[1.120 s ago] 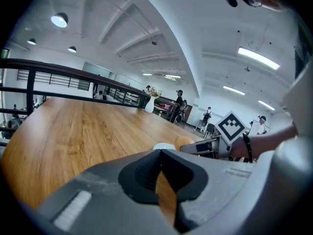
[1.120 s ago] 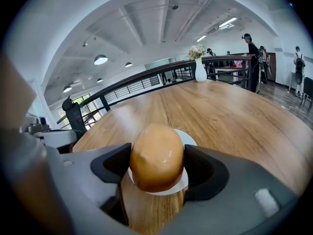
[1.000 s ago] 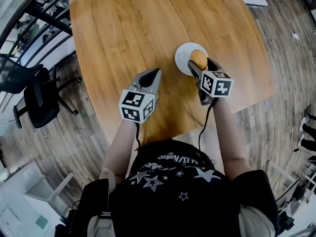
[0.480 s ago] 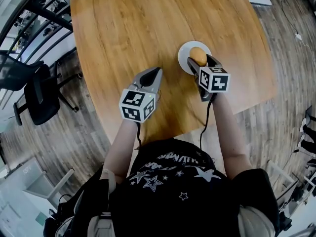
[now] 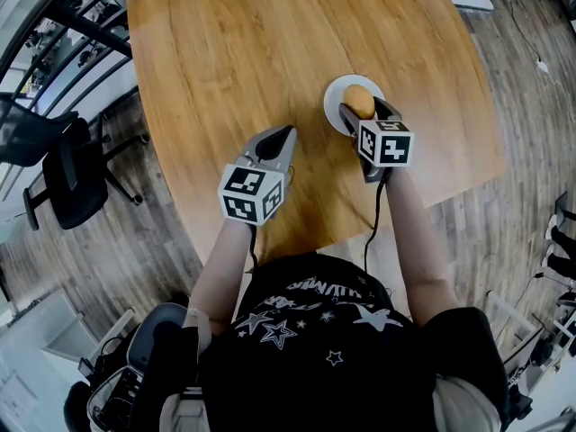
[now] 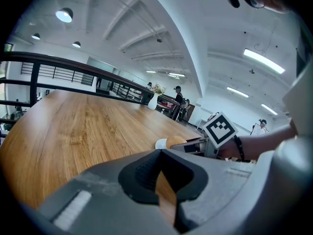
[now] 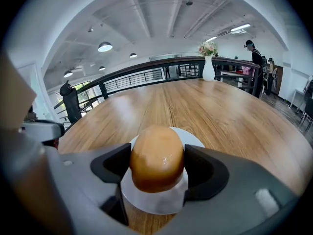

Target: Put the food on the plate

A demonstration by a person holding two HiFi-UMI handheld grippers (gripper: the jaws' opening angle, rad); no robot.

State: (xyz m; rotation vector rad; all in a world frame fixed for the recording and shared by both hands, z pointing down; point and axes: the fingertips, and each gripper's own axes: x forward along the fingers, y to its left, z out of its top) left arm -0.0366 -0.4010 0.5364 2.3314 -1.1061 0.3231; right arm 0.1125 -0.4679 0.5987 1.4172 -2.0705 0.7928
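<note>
Golden bun (image 7: 156, 153) gripped in R tool (image 7: 157, 166), over white plate (image 7: 155, 202), L tool (image 6: 159, 166) closed

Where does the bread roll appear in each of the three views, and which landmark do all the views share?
Head view: the bread roll lies right of centre in the upper half.
Left gripper view: the bread roll is small, just right of centre and a little below the middle.
Right gripper view: the bread roll is large, at centre, in the lower half.
Shared landmark: the white plate, right at the roll in every view.
</note>
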